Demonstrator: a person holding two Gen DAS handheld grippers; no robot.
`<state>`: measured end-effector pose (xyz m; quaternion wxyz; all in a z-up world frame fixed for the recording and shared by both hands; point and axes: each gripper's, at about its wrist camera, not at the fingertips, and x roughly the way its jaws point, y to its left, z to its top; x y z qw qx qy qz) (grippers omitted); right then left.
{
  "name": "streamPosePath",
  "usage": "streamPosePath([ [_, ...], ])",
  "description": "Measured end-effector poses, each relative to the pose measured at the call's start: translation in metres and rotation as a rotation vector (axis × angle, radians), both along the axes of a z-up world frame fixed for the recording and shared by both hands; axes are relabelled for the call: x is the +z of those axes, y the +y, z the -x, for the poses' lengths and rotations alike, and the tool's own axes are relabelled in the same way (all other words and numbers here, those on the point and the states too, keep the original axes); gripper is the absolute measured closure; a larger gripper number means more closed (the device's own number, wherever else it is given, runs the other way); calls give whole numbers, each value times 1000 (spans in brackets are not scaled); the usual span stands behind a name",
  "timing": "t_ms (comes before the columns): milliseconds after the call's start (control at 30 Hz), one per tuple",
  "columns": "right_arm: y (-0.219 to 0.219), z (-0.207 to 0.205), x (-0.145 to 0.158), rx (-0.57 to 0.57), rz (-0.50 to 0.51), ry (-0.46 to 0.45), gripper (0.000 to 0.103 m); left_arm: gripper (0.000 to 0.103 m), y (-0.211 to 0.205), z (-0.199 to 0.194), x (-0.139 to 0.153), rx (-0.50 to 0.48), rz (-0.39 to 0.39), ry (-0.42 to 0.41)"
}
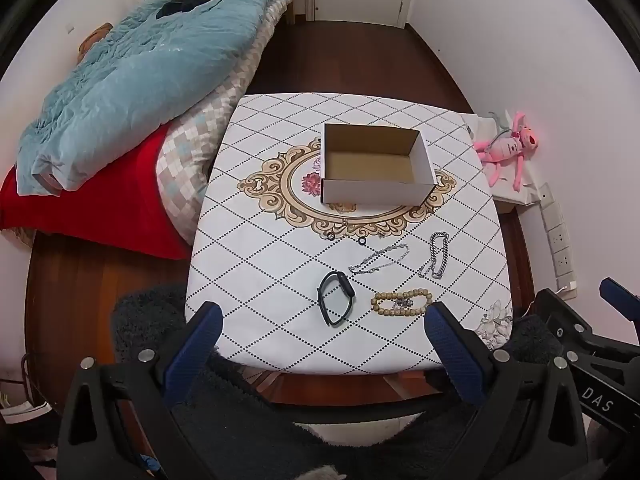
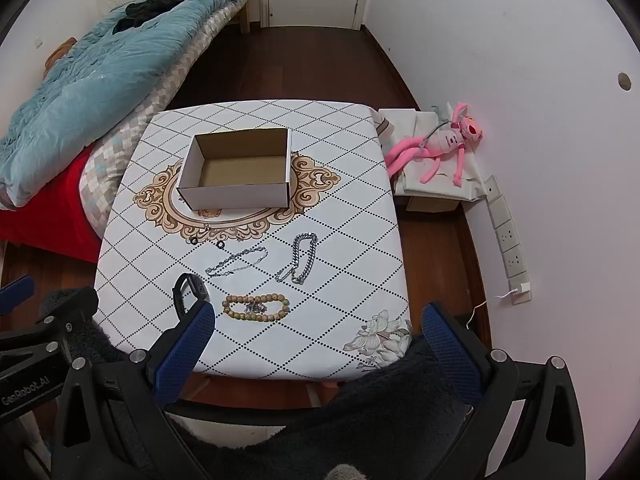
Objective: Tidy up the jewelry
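Observation:
An empty white cardboard box stands open on the patterned table. In front of it lie two small black rings, a thin silver chain, a thick silver chain bracelet, a wooden bead bracelet and a black watch band. My left gripper is open and empty above the table's near edge. My right gripper is open and empty, likewise at the near edge.
A bed with a blue quilt and red sheet stands left of the table. A pink plush toy lies on a low box at the right wall. Dark wooden floor and a door lie beyond.

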<state>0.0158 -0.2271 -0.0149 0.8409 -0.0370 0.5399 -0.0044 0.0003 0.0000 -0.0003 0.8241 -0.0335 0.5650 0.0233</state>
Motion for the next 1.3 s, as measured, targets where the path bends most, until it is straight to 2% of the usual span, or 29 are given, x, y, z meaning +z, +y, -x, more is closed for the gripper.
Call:
streamPosePath([
  [867, -1, 3, -4, 1, -7, 11, 0, 0, 10, 5, 7, -3, -4, -18],
  [1300, -1, 1, -2, -3, -15, 12, 0, 0, -1, 2, 5, -9, -17, -13],
])
